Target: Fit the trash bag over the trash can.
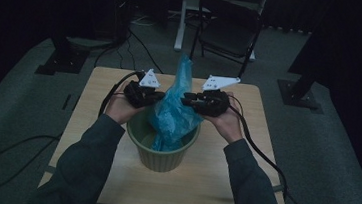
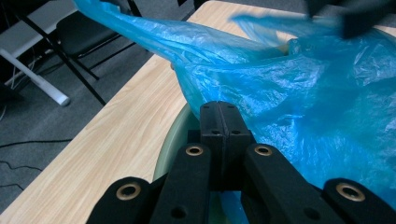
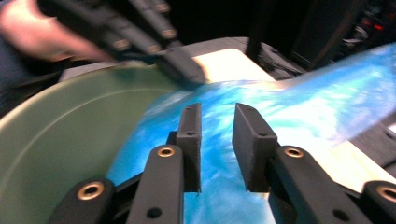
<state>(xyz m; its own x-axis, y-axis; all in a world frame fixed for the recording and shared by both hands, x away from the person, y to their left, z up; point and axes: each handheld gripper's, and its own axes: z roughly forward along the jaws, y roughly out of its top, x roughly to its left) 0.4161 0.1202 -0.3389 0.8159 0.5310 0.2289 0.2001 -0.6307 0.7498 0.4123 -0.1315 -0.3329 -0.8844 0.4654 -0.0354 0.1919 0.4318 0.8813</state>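
A blue plastic bag [image 1: 173,114] stands crumpled in a green bin [image 1: 160,155] at the middle of the wooden table [image 1: 211,180], its top rising to a peak. My left gripper [image 1: 158,96] is at the bag's left side. In the left gripper view its jaws [image 2: 219,112] are shut together on the edge of the bag [image 2: 303,93], above the bin's rim [image 2: 170,140]. My right gripper [image 1: 186,101] is at the bag's right side. Its jaws [image 3: 217,126] stand apart, the bag [image 3: 280,107] lying just beyond them over the bin [image 3: 70,140].
A black folding chair [image 1: 229,26] stands on the floor past the table's far edge. Black cables [image 1: 7,160] trail from both grippers over the table and down to the grey carpet. Dark stand bases [image 1: 300,96] sit at both far corners.
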